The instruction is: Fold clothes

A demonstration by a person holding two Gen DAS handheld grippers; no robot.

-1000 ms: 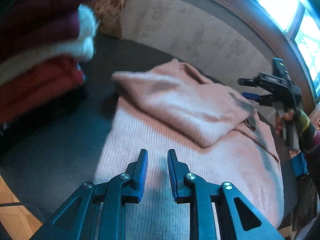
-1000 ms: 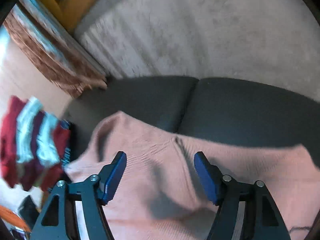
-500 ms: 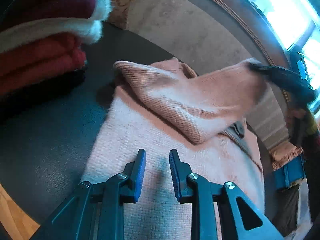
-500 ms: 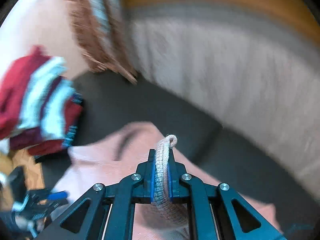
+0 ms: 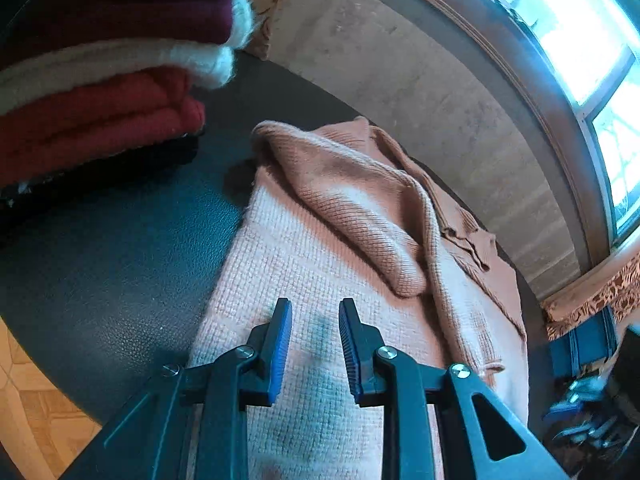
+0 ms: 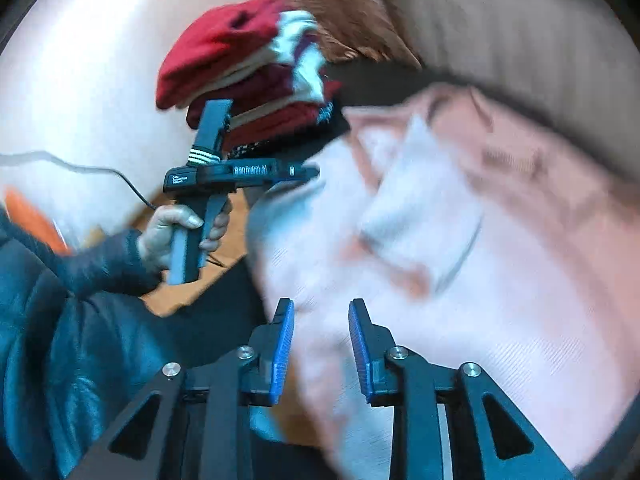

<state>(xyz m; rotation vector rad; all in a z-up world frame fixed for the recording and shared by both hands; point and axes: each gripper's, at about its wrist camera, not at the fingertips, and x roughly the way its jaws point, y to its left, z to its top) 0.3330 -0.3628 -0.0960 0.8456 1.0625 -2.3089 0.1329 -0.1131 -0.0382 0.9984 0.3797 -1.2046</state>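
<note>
At the far left of the left wrist view, a folded stack of red, maroon and white knitted garments [image 5: 100,80] rests on the dark leather-like seat [image 5: 100,248] of a sofa, with a strip of light patterned floor [image 5: 28,408] showing below the seat's edge. Just to the right lies the pale pink knitted sweater [image 5: 320,264], spread flat on the seat, its near part lit pale and its far part a warmer pink. One ribbed sleeve [image 5: 360,208] is folded across the body, its cuff end resting near the middle of the garment. The left gripper [image 5: 315,344] hovers over the near hem area of the sweater; its jaws stand a little way apart, blue pads facing each other, with nothing between them. Behind the sweater rises the grey-beige sofa backrest [image 5: 400,80], and at the far right a bright window [image 5: 580,20] with a wooden frame.

The right wrist view is motion-blurred. At its left a hand [image 6: 180,232] in a dark blue jacket sleeve holds the left gripper's handle, in front of the same red stack [image 6: 248,64]. The pink sweater [image 6: 460,240] fills the centre and right. The right gripper [image 6: 321,348] is over the sweater's near edge, jaws slightly parted and holding nothing.
</note>
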